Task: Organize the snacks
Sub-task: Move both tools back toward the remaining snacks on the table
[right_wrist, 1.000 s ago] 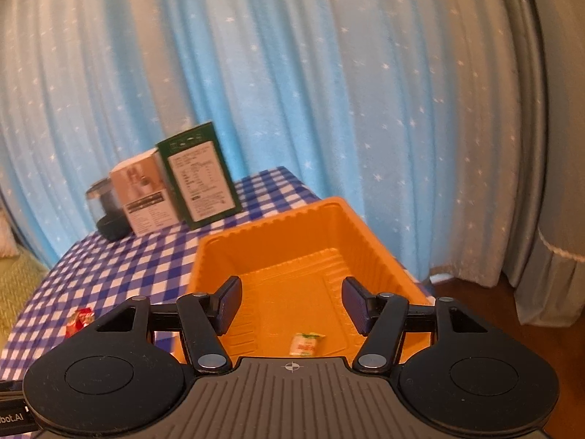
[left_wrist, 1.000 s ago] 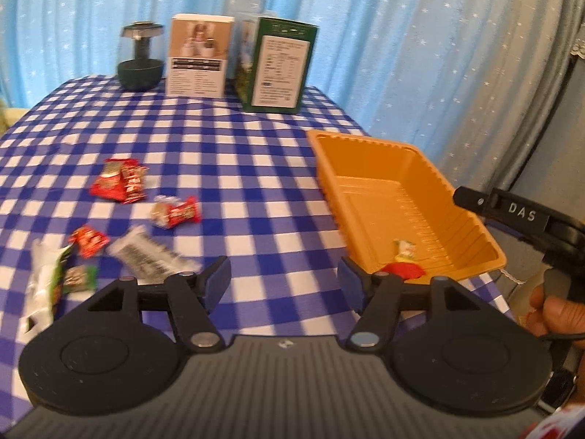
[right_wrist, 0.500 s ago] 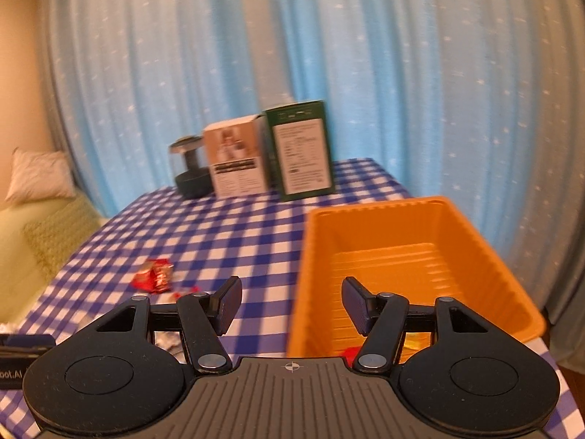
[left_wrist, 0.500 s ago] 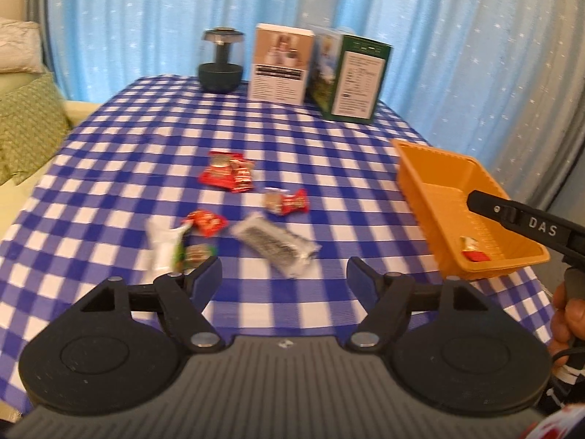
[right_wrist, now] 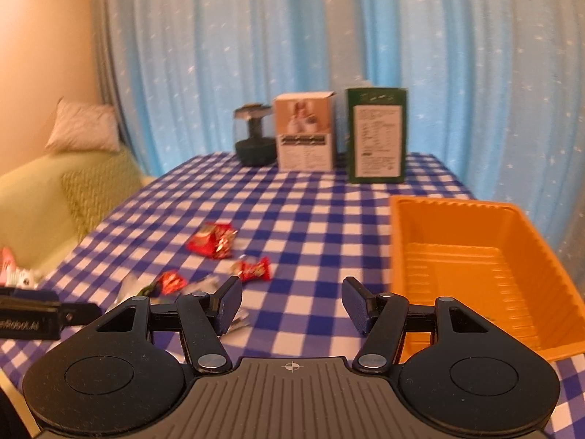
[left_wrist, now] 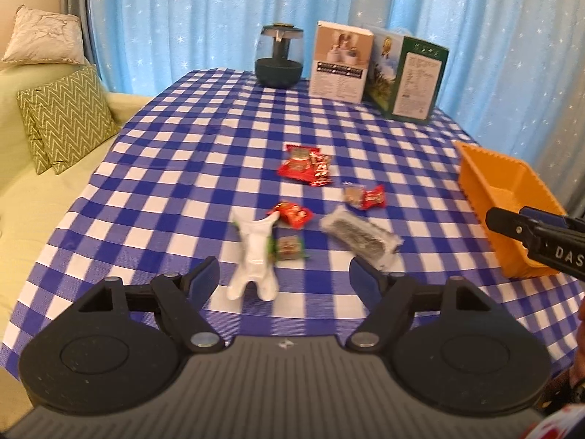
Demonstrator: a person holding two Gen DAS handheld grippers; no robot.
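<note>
Several wrapped snacks lie loose on the blue checked tablecloth: a pair of red packs (left_wrist: 305, 166) (right_wrist: 212, 243), a red-and-brown candy (left_wrist: 365, 197) (right_wrist: 254, 270), a small red candy (left_wrist: 294, 214), a green candy (left_wrist: 289, 248), a clear packet with dark contents (left_wrist: 360, 237) and a white packet (left_wrist: 256, 256). My left gripper (left_wrist: 283, 281) hovers just short of the white packet, its jaws opening, with nothing held. The orange tray (left_wrist: 512, 197) (right_wrist: 475, 256) stands at the right. My right gripper (right_wrist: 292, 303) is open and empty, left of the tray.
A dark lamp (left_wrist: 279, 56), a white box (left_wrist: 342, 62) and a green box (left_wrist: 409, 77) stand along the table's far edge. A yellow-green sofa with cushions (left_wrist: 62, 120) lies left of the table. Blue curtains hang behind.
Both views have swung left, away from the orange tray and toward the loose snacks. The left jaws stand wider than before. The right jaws keep the same gap.
</note>
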